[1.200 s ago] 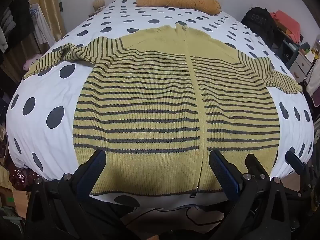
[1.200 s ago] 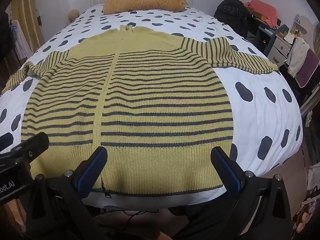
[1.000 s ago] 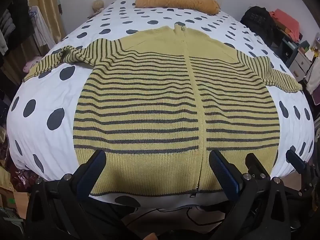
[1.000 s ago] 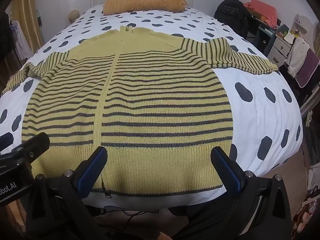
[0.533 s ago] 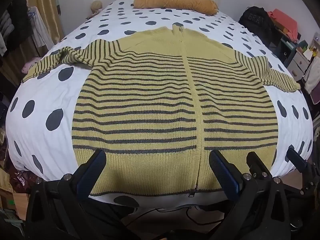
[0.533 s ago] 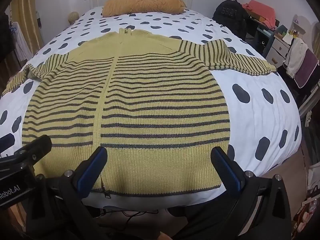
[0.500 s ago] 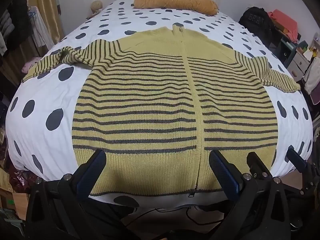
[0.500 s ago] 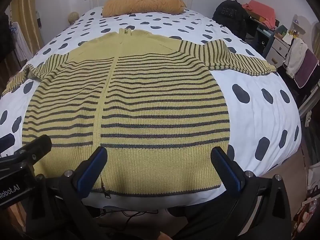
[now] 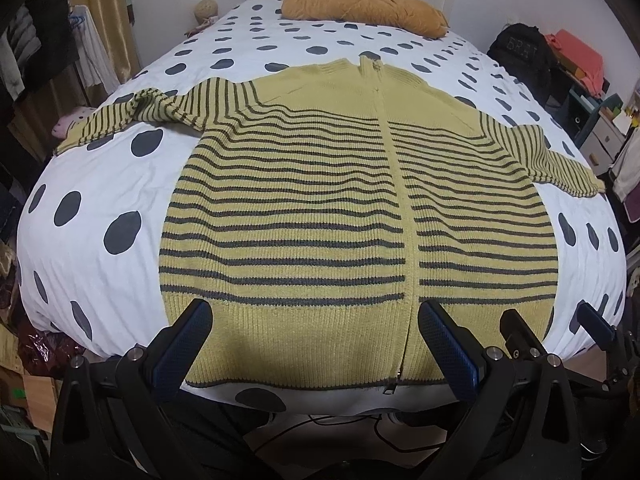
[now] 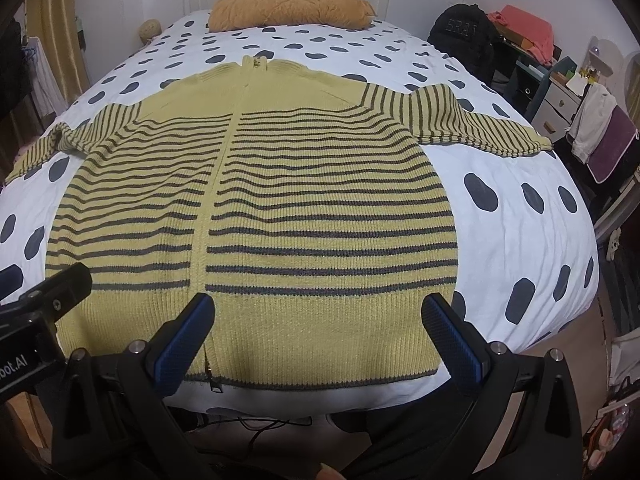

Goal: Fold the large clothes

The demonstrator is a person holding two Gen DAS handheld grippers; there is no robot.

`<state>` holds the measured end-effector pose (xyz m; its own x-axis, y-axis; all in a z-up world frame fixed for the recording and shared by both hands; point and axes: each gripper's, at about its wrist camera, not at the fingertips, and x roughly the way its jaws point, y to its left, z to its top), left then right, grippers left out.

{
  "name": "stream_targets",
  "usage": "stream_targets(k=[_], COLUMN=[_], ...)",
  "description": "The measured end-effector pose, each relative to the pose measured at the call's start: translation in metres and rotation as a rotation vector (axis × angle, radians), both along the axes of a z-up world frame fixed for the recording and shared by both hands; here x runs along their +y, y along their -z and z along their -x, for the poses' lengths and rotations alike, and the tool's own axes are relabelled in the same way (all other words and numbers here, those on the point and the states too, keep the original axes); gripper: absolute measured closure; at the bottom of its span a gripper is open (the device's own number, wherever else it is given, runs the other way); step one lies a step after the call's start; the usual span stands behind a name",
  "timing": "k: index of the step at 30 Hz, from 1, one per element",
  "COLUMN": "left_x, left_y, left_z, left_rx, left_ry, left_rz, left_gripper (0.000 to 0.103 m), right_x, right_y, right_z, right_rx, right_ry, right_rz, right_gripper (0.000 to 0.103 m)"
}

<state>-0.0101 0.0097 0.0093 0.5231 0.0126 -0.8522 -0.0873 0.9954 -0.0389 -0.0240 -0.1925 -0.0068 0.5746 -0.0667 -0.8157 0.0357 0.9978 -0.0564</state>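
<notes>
Grippers hang side by side over the foot of the bed, the left gripper (image 9: 316, 328) and the right gripper (image 10: 318, 322) both spread wide and holding nothing, each just short of the ribbed hem. Over the last second both views have crept slightly up and forward, so more of the far bed shows, but the striped yellow zip cardigan (image 9: 360, 216) has not stirred: it lies flat, front up, zipped, sleeves out to either side on the polka-dot duvet (image 9: 92, 216), well short of the orange pillow (image 9: 364, 8). Folding, I judge, has not begun; this looks like lining up for a first grasp.
</notes>
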Motion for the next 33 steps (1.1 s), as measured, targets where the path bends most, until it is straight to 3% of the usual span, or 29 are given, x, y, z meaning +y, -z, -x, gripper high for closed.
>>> stream_targets(k=[33], left_x=[0.0039], left_y=[0.0066], left_z=[0.0020], left_rx=[0.041], left_ry=[-0.014], left_rz=[-0.008], left_gripper=[0.000], right_x=[0.0070], right_y=[0.0062], right_z=[-0.0024], right_rx=[0.053], right_ry=[-0.004], right_rz=[-0.008], right_gripper=[0.000])
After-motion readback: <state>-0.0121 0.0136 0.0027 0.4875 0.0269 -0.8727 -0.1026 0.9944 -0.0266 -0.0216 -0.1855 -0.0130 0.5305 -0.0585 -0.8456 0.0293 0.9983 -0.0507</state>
